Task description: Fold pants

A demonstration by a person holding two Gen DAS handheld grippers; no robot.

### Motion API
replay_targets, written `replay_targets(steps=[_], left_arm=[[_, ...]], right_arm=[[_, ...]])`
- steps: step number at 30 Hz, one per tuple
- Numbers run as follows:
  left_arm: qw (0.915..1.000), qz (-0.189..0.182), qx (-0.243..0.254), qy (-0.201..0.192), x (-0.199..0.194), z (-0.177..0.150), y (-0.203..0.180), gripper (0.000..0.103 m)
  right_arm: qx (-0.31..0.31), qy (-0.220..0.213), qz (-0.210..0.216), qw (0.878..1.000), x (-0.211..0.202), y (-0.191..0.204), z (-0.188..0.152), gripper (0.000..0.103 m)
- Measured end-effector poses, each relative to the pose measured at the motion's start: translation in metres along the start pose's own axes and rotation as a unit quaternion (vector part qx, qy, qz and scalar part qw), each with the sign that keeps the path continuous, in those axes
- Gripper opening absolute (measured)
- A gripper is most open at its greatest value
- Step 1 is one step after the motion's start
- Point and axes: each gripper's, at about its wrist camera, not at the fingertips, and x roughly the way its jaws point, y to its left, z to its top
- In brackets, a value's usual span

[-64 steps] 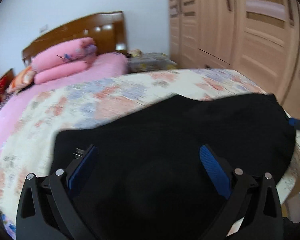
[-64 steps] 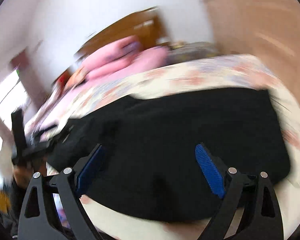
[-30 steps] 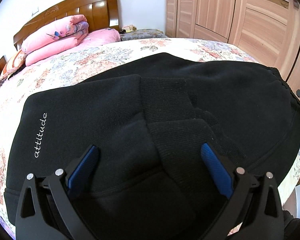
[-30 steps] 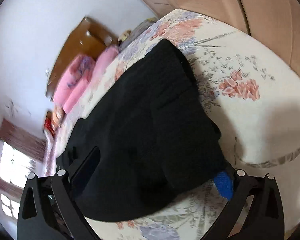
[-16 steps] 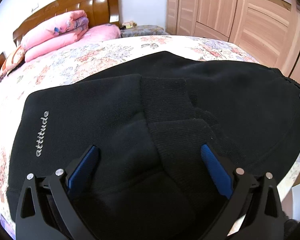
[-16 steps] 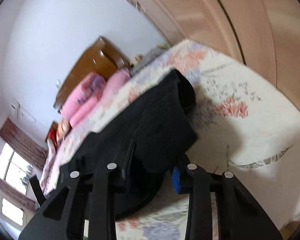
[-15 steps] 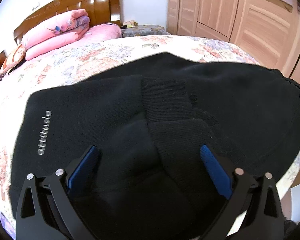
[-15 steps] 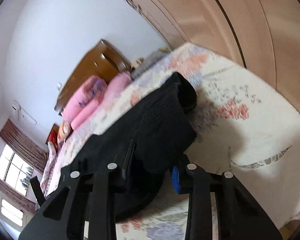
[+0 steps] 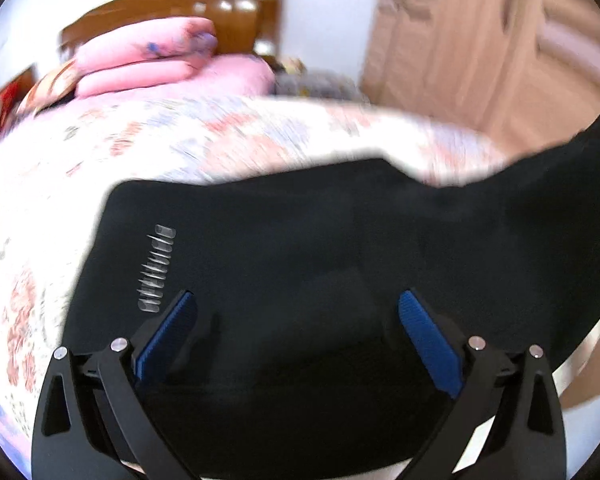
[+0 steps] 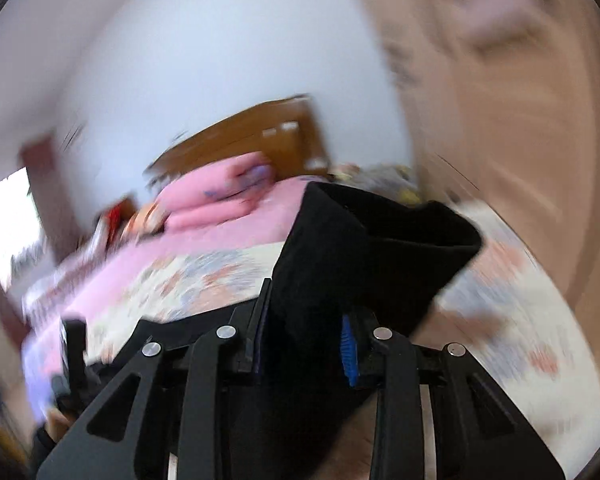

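Right claw (image 10: 304,340) pinched on a raised end of the black pants (image 9: 300,248); left claw (image 9: 296,320) spread wide above the rest, flat on the flowered bed (image 9: 100,152). Likely risks: thick fleece slipping from the thin pinch, or the unpinned lower layers dragging and bunching, leaving a crooked fold.

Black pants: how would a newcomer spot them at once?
Start at the floral bedspread below the wooden headboard. The black fleece pants lie across its near edge. They are the only dark item, with small white lettering on the left.
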Motion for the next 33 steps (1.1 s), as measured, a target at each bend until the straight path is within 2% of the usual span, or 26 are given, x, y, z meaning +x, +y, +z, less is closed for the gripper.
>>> replay_targets(steps=[1, 2, 3, 5, 7, 8, 9, 10, 11, 13, 15, 16, 18, 19, 22, 24, 25, 26, 27, 29, 30, 31, 32, 33], left_arm=[[0.9996, 0.0, -0.025, -0.015, -0.013, 0.004, 0.019, 0.101], [0.9988, 0.007, -0.04, -0.026, -0.022, 0.005, 0.032, 0.101], [0.9979, 0.014, -0.054, -0.035, -0.03, 0.007, 0.046, 0.101], [0.995, 0.024, -0.086, -0.045, -0.045, 0.007, 0.078, 0.101], [0.991, 0.02, -0.124, -0.047, -0.057, -0.001, 0.109, 0.101], [0.9897, 0.01, -0.136, -0.043, -0.059, -0.004, 0.12, 0.101], [0.9882, -0.01, -0.148, -0.037, -0.061, -0.009, 0.131, 0.101], [0.9872, -0.025, -0.153, -0.034, -0.063, -0.013, 0.134, 0.101], [0.986, -0.044, -0.158, -0.031, -0.062, -0.016, 0.138, 0.101], [0.9835, -0.077, -0.162, -0.021, -0.059, -0.021, 0.139, 0.101], [0.9779, -0.121, -0.17, -0.012, -0.055, -0.023, 0.139, 0.101], [0.97, -0.163, -0.181, 0.002, -0.046, -0.018, 0.136, 0.101], [0.9566, -0.221, -0.185, 0.041, -0.029, -0.013, 0.127, 0.101], [0.9526, -0.239, -0.173, 0.074, -0.016, -0.008, 0.115, 0.101], [0.9572, -0.227, -0.134, 0.121, 0.01, 0.011, 0.09, 0.101], [0.9445, -0.271, -0.118, 0.143, 0.02, 0.024, 0.077, 0.101], [0.9331, -0.302, -0.115, 0.157, 0.028, 0.032, 0.07, 0.101], [0.9321, -0.303, -0.108, 0.166, 0.034, 0.039, 0.063, 0.101], [0.9359, -0.289, -0.091, 0.179, 0.043, 0.046, 0.053, 0.101], [0.9337, -0.284, -0.08, 0.202, 0.058, 0.052, 0.043, 0.101], [0.9334, -0.28, -0.085, 0.207, 0.064, 0.052, 0.042, 0.101], [0.9322, -0.278, -0.094, 0.212, 0.07, 0.05, 0.041, 0.101], [0.9292, -0.286, -0.098, 0.213, 0.074, 0.047, 0.041, 0.101], [0.9251, -0.297, -0.104, 0.212, 0.074, 0.043, 0.043, 0.101]], right_arm=[[-0.027, 0.002, 0.005, 1.0, 0.005, 0.02, 0.003, 0.031], [-0.084, 0.008, 0.013, 0.996, 0.019, 0.061, 0.003, 0.031], [-0.118, 0.011, 0.015, 0.993, 0.028, 0.084, 0.0, 0.031], [-0.209, 0.022, 0.019, 0.977, 0.05, 0.144, -0.022, 0.031], [-0.298, 0.054, 0.033, 0.952, 0.077, 0.199, -0.064, 0.031], [-0.329, 0.07, 0.037, 0.941, 0.086, 0.214, -0.083, 0.031], [-0.381, 0.091, 0.037, 0.919, 0.1, 0.235, -0.118, 0.031], [-0.405, 0.103, 0.035, 0.908, 0.105, 0.245, -0.136, 0.031], [-0.44, 0.106, 0.025, 0.891, 0.112, 0.253, -0.163, 0.031], [-0.513, 0.043, -0.023, 0.857, 0.107, 0.261, -0.191, 0.031], [-0.51, 0.026, -0.025, 0.859, 0.101, 0.259, -0.189, 0.031], [-0.514, 0.018, -0.029, 0.857, 0.1, 0.258, -0.189, 0.031], [-0.536, -0.005, -0.044, 0.843, 0.094, 0.259, -0.196, 0.031], [-0.538, -0.01, -0.046, 0.841, 0.091, 0.259, -0.198, 0.031], [-0.529, -0.031, -0.049, 0.847, 0.073, 0.255, -0.196, 0.03], [-0.533, -0.039, -0.051, 0.844, 0.069, 0.256, -0.196, 0.03], [-0.533, -0.04, -0.047, 0.844, 0.065, 0.254, -0.196, 0.03], [-0.53, -0.038, -0.043, 0.846, 0.064, 0.255, -0.197, 0.03], [-0.529, -0.03, -0.031, 0.848, 0.063, 0.254, -0.197, 0.031], [-0.539, 0.004, -0.002, 0.843, 0.063, 0.253, -0.198, 0.038], [-0.535, 0.013, 0.009, 0.845, 0.06, 0.255, -0.195, 0.054], [-0.52, 0.017, 0.027, 0.853, 0.05, 0.25, -0.189, 0.078], [-0.507, 0.015, 0.039, 0.861, 0.044, 0.245, -0.183, 0.085], [-0.482, 0.018, 0.058, 0.874, 0.034, 0.235, -0.174, 0.085]])
